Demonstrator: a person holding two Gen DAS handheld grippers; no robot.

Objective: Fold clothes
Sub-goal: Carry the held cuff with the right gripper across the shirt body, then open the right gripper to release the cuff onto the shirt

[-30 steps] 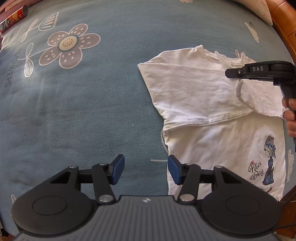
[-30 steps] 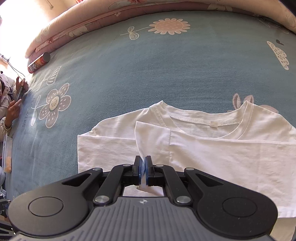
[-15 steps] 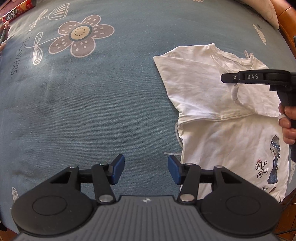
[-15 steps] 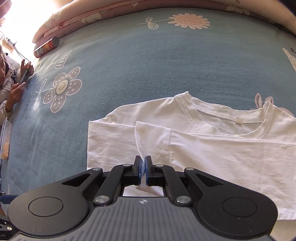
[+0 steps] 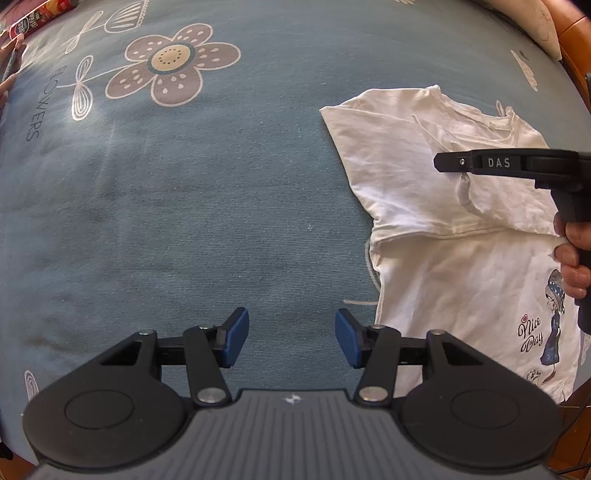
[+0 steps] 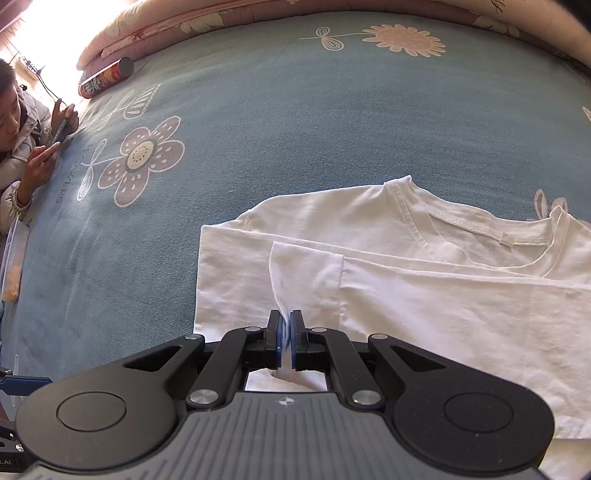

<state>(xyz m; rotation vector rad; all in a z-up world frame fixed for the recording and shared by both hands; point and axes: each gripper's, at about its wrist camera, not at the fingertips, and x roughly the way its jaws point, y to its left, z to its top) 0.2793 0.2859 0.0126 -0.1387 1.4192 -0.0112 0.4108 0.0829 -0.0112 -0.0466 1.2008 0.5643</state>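
Observation:
A white T-shirt [image 5: 454,258] with a small printed girl and "Nice Day" lies on the blue flowered bedspread [image 5: 192,206], at the right of the left wrist view. My left gripper [image 5: 291,338] hangs open over bare bedspread just left of the shirt's side hem, nothing between its blue pads. My right gripper [image 6: 286,338] is shut on a fold of the white T-shirt [image 6: 424,280], a sleeve pulled across the chest below the collar. In the left wrist view the right gripper [image 5: 445,162] reaches in from the right, held by a hand [image 5: 572,254].
A red snack can [image 6: 107,77] lies at the far left of the bed by a rolled pink quilt [image 6: 207,18]. A seated person [image 6: 22,140] with a phone is at the bed's left edge. A wooden bed frame [image 5: 576,40] borders the right.
The shirt has slid rightward in the left wrist view as my left gripper shifted left. My right gripper has carried the pinched sleeve across the shirt. Neither gripper changed its state.

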